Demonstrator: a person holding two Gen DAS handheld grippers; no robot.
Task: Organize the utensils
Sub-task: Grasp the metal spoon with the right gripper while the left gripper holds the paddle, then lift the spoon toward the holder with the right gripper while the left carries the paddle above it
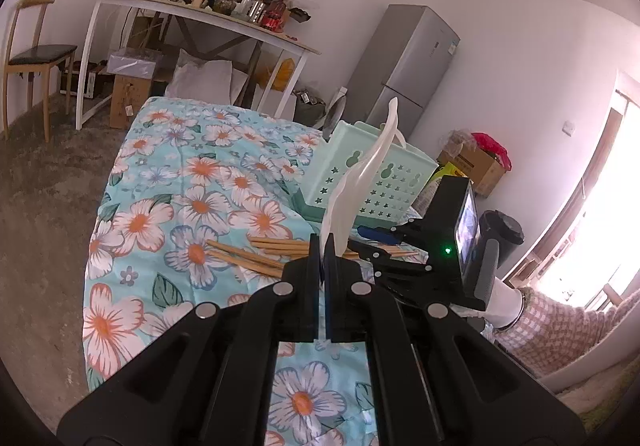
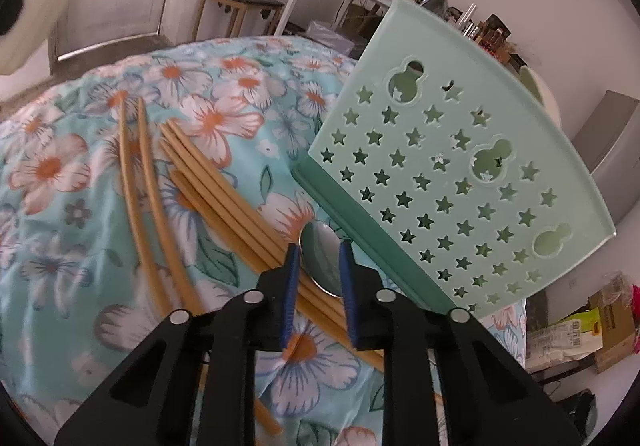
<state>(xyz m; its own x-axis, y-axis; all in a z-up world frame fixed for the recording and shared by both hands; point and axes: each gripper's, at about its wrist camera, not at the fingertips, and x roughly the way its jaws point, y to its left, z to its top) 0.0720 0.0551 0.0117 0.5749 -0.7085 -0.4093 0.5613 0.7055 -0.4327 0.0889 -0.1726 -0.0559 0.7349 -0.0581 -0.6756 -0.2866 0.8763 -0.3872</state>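
Observation:
My left gripper [image 1: 326, 242] is shut on a white plastic spoon [image 1: 370, 170] that sticks up above the table, in front of the mint green basket [image 1: 372, 174]. Several wooden chopsticks [image 1: 256, 254] lie on the floral cloth below it. In the right wrist view my right gripper [image 2: 320, 250] is open, its blue pads on either side of a metal spoon [image 2: 322, 262] that rests on the chopsticks [image 2: 208, 174] beside the basket [image 2: 460, 174]. The right gripper also shows in the left wrist view [image 1: 378, 232], low by the basket.
The table carries a floral blue cloth [image 1: 168, 182] and drops off at its left edge. A desk [image 1: 200, 12] with clutter, a chair [image 1: 32, 58], a fridge [image 1: 404, 62] and cardboard boxes [image 1: 472, 162] stand behind.

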